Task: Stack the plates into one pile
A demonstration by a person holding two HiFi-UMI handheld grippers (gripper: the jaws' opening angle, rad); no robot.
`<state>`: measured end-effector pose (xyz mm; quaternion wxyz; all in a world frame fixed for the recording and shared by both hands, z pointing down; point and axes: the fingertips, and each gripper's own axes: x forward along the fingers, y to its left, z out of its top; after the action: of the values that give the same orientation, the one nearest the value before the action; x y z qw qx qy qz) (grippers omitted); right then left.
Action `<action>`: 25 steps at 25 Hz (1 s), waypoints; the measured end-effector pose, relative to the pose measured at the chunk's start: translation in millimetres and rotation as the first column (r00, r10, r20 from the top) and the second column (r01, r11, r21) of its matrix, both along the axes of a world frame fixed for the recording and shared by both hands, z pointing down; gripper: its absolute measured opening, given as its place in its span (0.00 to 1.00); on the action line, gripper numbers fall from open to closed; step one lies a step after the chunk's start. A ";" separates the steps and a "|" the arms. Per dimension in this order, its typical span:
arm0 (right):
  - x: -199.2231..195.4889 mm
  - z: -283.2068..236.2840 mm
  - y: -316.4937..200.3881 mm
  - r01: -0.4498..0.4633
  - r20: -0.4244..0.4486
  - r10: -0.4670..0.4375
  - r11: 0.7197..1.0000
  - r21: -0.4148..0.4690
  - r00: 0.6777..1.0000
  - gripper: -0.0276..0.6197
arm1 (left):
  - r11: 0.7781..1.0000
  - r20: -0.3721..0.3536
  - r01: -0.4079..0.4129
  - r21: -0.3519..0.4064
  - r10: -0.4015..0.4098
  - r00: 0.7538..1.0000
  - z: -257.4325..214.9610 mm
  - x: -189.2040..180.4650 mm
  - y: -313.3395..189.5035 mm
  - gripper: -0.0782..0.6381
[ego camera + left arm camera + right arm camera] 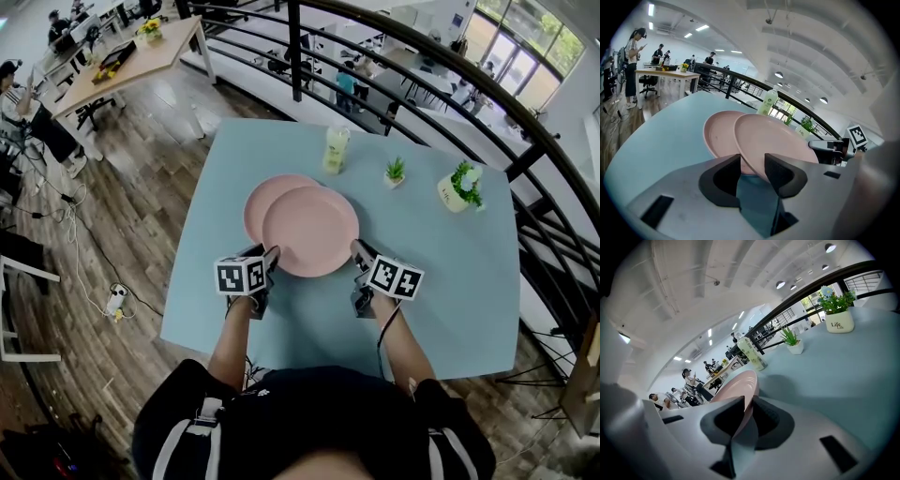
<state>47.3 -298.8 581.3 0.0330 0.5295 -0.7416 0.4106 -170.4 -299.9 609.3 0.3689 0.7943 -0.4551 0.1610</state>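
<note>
Clamped left tongs [752, 166] and right tongs [746, 411] on opposite sides of the upper plate [311, 231], near its front rim, probably to share the weight and stop it tipping. Held it mid-counter, overlapping the lower plate [262, 202], offset toward the counter's [450, 281] near edge. Stretched both forearms forward, tongs pitched downward.

A pale blue table [450, 309] stands on a wooden floor [122, 216]. Toward its 12 o'clock edge stands a pale yellow-green bottle [336, 150]. At the bottle's 3 o'clock sits a small potted plant [395, 172], and further toward 3 o'clock a white pot of flowers [459, 189]. A dark railing [295, 47] curves past from 12 to 3 o'clock. A wooden desk [141, 58] stands at 10 o'clock.
</note>
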 end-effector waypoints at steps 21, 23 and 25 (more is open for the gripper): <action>-58.4 8.7 -25.6 0.060 0.061 -0.062 0.998 0.027 0.996 0.14 | 0.984 -0.038 0.165 0.062 -0.162 0.986 13.5 -59.5 -34.8 0.33; -59.5 8.7 -21.7 0.052 0.068 -0.054 0.998 0.020 0.996 0.14 | 0.982 -0.035 0.170 0.079 -0.168 0.985 11.2 -63.3 -35.2 0.33; -60.3 7.4 -19.4 0.047 0.079 -0.048 0.999 0.015 0.996 0.14 | 0.978 -0.039 0.182 0.104 -0.179 0.983 6.8 -67.1 -37.2 0.33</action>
<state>-13.0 -318.2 588.6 0.0096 0.4953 -0.7573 0.4256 -237.5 -337.1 616.1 0.3454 0.7707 -0.5277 0.0906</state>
